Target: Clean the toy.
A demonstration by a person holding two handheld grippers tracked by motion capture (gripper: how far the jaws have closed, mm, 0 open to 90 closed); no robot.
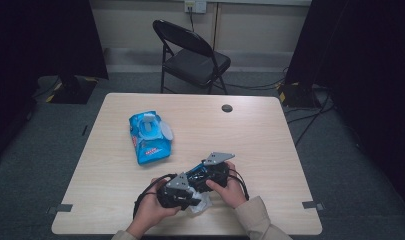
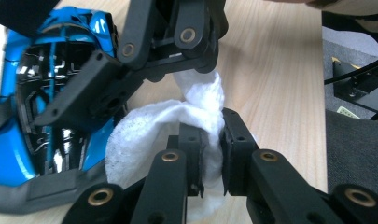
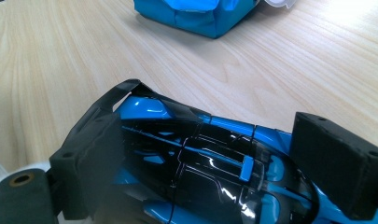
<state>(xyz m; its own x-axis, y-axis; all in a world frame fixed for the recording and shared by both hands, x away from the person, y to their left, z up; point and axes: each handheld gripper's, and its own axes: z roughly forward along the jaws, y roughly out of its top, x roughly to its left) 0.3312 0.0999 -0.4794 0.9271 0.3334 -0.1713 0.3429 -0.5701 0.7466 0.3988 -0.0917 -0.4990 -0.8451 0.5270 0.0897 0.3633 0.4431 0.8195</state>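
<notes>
On the pale wooden worktop [image 1: 270, 135], well in front of the wipes pack [image 1: 150, 137], the right gripper [image 3: 214, 154] is clamping the blue toy car [image 3: 200, 163] while the left gripper [image 2: 212, 140], pinching a white wipe [image 2: 196, 109], is wiping it; next probably rubbing along the bodywork

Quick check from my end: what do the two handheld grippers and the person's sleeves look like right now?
Both grippers are black, with linked arms joined by brass-coloured pivot rings and blocky matt jaw pads. The left gripper and the right gripper each carry a grey three-cornered plate on top, and black cables loop off behind them. The person's sleeves are light beige.
</notes>
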